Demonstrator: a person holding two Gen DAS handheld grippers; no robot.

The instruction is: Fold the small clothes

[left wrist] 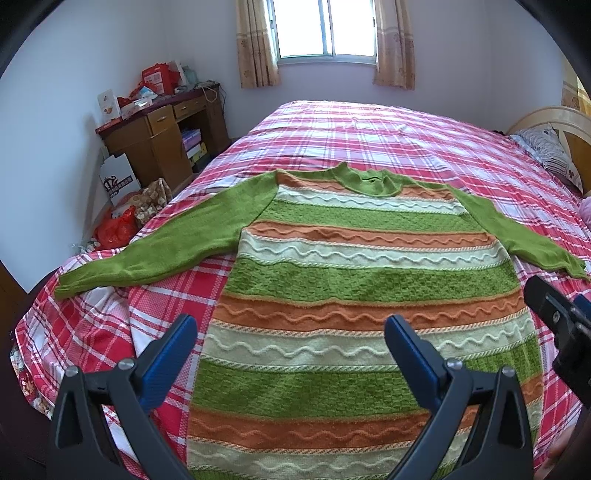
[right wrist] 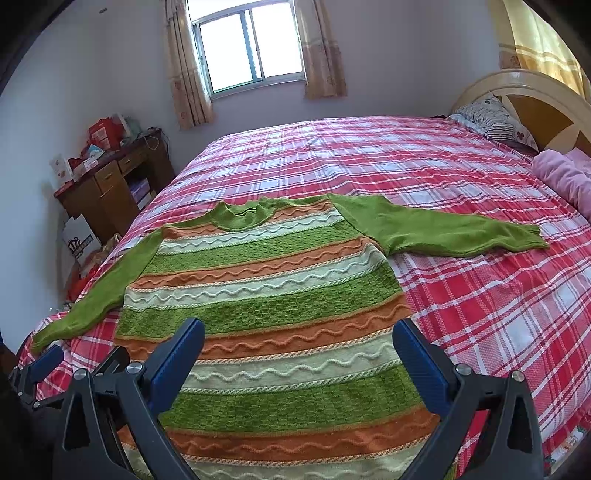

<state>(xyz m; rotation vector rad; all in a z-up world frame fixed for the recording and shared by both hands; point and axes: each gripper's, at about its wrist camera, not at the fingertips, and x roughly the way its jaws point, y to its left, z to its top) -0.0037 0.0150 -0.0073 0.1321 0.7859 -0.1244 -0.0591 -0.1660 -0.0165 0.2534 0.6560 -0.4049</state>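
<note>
Flat on the bed, over its red, pink and white plaid sheet, lies a knitted sweater banded in green, orange and pale cream with raised wavy lines. Its front faces up, the green collar points toward the window on the far wall, and both plain green sleeves are spread outward to either side. The left tool hangs above the lower left part of the sweater's body with its blue-padded fingers spread wide and nothing between them. The right tool hangs above the lower right part in the same way, jaws wide and empty; its dark body also shows at the right edge of the left wrist view. A striped pillow and a pink blanket sit near the headboard. Beside the bed, against the left wall, stands a wooden desk piled with boxes.
</note>
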